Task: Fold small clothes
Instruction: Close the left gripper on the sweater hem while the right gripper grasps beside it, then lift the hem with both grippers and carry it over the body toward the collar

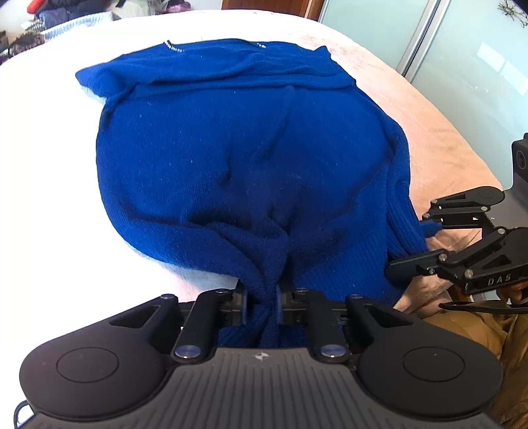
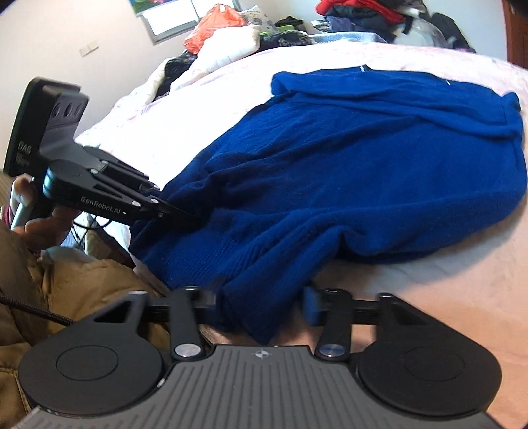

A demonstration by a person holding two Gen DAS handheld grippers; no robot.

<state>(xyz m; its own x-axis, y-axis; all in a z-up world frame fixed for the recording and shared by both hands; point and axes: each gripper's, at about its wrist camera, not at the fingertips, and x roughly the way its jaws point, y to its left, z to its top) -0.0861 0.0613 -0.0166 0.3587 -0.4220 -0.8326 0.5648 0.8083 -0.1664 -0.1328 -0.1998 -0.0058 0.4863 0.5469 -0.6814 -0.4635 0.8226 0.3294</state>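
Observation:
A blue knit sweater lies spread on the pale pink bed cover; it also shows in the right wrist view. My left gripper is shut on a bunched part of the sweater's near hem, and shows from the side in the right wrist view. My right gripper is open, its jaws standing wide on either side of the hem's right corner, with the cloth lying between them. It shows in the left wrist view at the sweater's right edge.
A pile of clothes and an orange bag lie at the bed's far end. Glass sliding doors stand to the right of the bed. The person's tan trousers are at the near edge.

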